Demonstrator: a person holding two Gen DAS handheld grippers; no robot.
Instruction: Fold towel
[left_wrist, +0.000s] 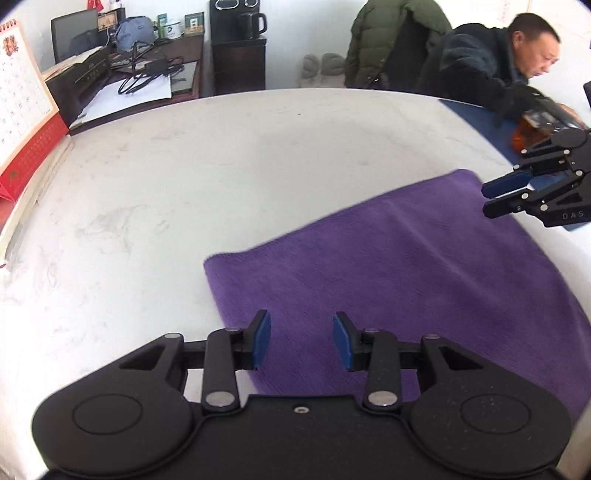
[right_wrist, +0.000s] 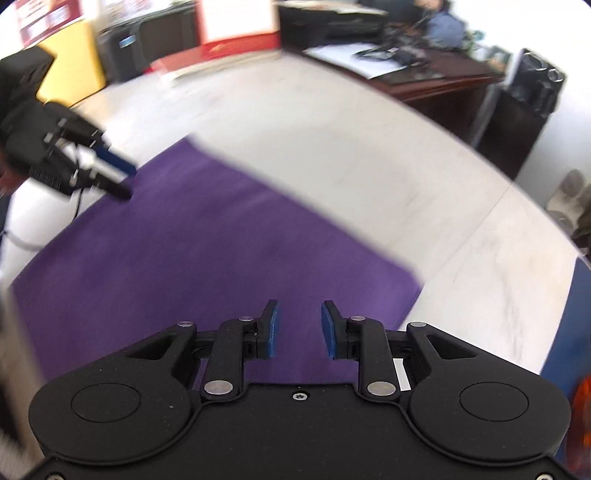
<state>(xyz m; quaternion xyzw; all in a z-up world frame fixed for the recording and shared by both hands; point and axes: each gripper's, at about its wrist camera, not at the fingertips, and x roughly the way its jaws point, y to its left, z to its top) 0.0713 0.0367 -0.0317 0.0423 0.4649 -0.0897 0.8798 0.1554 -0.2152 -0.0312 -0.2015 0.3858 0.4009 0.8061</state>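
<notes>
The white table (left_wrist: 155, 177) fills most of both views, its far edge curving across the upper part of each frame. On it the purple towel (left_wrist: 388, 266) lies flat, taking the lower right of the left wrist view and the lower left of the right wrist view. It may already be doubled over once, but the right view is smeared and no layered edge shows clearly.

The left gripper (left_wrist: 301, 341) hangs at the bottom centre of its frame over the towel's near edge, jaws spread wide with nothing between them. The right gripper (right_wrist: 300, 328) hangs likewise at the bottom centre of its own frame, jaws parted and empty.

The risk: a pinch may catch one layer only, or the plush cloth may slide on the smooth top, skewing any fold.
</notes>
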